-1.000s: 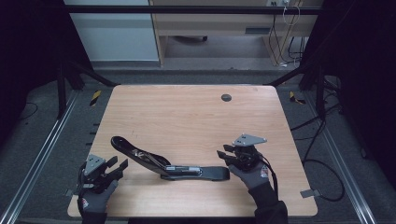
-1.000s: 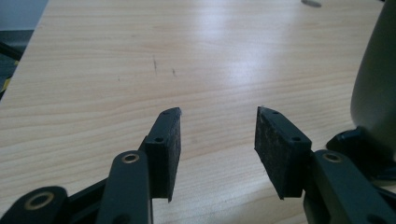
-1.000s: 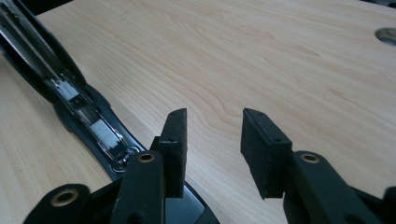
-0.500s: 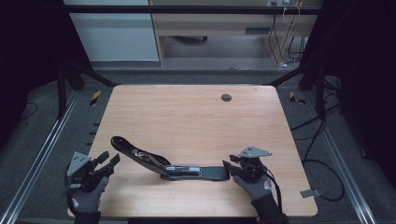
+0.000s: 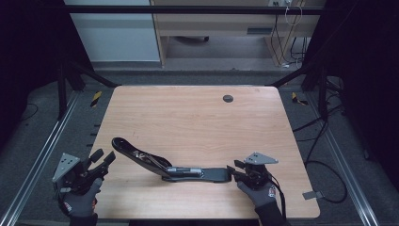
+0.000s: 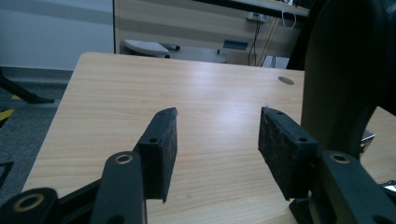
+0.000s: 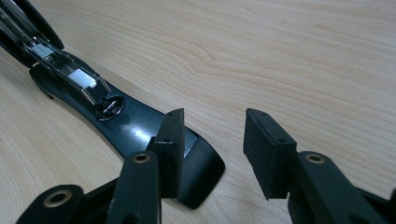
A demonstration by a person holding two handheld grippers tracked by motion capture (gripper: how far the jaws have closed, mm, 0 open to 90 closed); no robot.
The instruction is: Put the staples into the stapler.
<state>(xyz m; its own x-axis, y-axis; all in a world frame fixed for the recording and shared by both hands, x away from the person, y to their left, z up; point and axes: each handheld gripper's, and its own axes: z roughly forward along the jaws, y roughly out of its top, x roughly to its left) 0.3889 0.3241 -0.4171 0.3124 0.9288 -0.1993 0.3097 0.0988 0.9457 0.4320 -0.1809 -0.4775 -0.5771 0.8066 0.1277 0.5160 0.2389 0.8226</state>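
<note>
Lying opened out flat on the wooden counter (image 5: 197,117), toward the 6 o'clock edge: a black stapler (image 5: 169,165), its base stretching to 3 o'clock and its upper arm angling up toward 10 o'clock, metal staple channel showing between them. Resting with the rounded base end just under the left pad of the right tool (image 5: 234,171), seen close in the right gripper view as the stapler (image 7: 126,123) running off to 10 o'clock. Standing released, that right tool (image 7: 210,140), jaws having just been widening, pads apart with bare wood between them and nothing gripped. Hovering at 8 o'clock off the counter's corner, well apart from the stapler's raised arm: the left tool (image 5: 101,159), also released, jaws having just been opening, nothing between them. Showing in the left gripper view, the left tool (image 6: 217,140) facing across bare counter (image 6: 140,84). Sitting near the 12 o'clock edge, a small dark round grommet (image 5: 228,98).
</note>
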